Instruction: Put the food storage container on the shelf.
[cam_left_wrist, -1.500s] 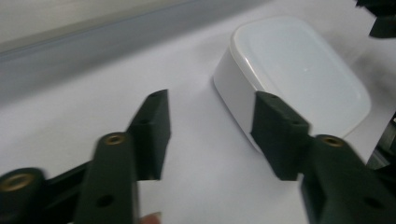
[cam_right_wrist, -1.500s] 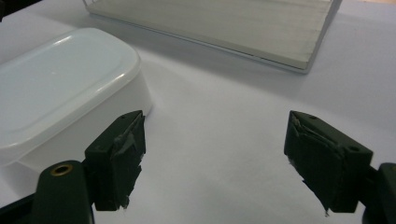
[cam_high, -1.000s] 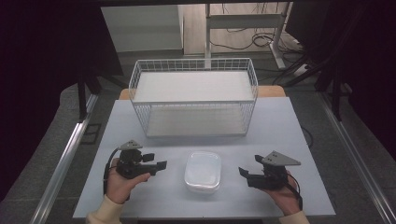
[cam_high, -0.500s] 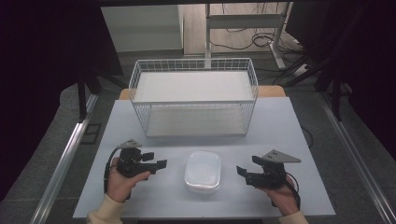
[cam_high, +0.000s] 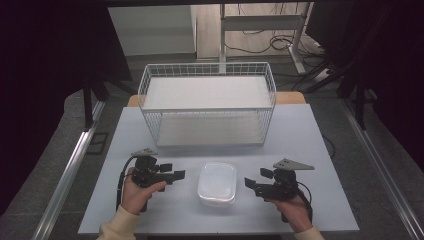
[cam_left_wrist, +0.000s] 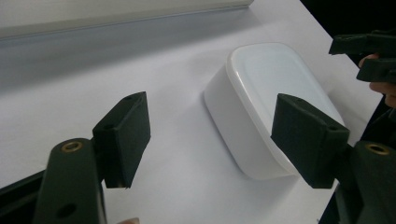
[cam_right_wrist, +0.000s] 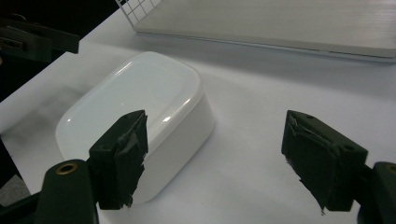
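A white lidded rectangular box lies near the table's front edge, between my two grippers. My left gripper is open just left of the box, jaws pointing right toward it with nothing between them. My right gripper is open just right of the box, jaws pointing left, close to the box's side but not touching. A white wire basket with a flat white floor stands behind the box at the table's far side.
The pale table top has bare room on both sides of the basket. Its front edge runs just below my hands. Dark floor, metal rails and a desk frame with cables surround the table.
My right gripper has edged left, closer to the white box. The left gripper and the box have stayed in place.
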